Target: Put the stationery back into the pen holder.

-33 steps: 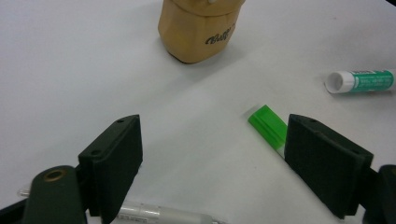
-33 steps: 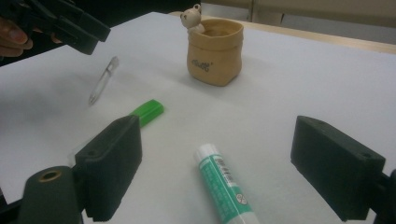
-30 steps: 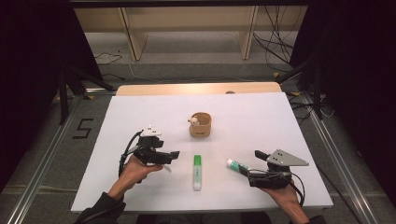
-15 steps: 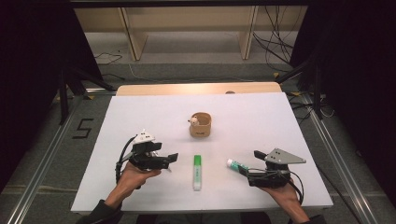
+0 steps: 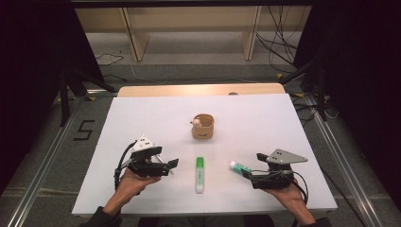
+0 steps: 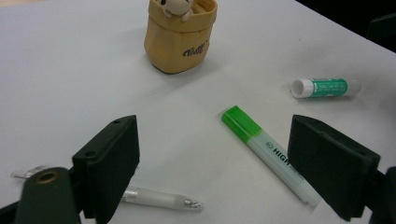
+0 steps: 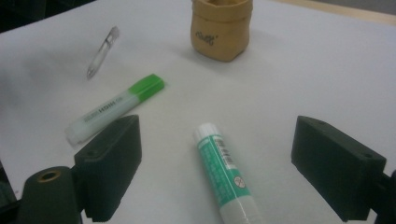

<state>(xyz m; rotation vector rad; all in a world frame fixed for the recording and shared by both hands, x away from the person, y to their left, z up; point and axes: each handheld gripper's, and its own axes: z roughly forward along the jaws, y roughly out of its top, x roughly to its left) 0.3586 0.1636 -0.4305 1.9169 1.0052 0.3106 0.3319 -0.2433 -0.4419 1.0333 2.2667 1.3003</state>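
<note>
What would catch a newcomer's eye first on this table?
The tan pouch with a small toy peeking out stands mid-table. Nearer the person lie a green highlighter and a green-labelled tube, the tube between the open right gripper's jaws, the left gripper open beside the highlighter.

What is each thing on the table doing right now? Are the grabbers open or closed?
Left gripper: open, empty, hovering by the clear pen.
Right gripper: open, empty, glue stick between its jaws.
Highlighter: lying flat, green cap on.
Glue stick: lying flat, white cap on.
Clear pen: lying flat on the table.
Pouch: upright, open at the top, small toy peeking out.
</note>
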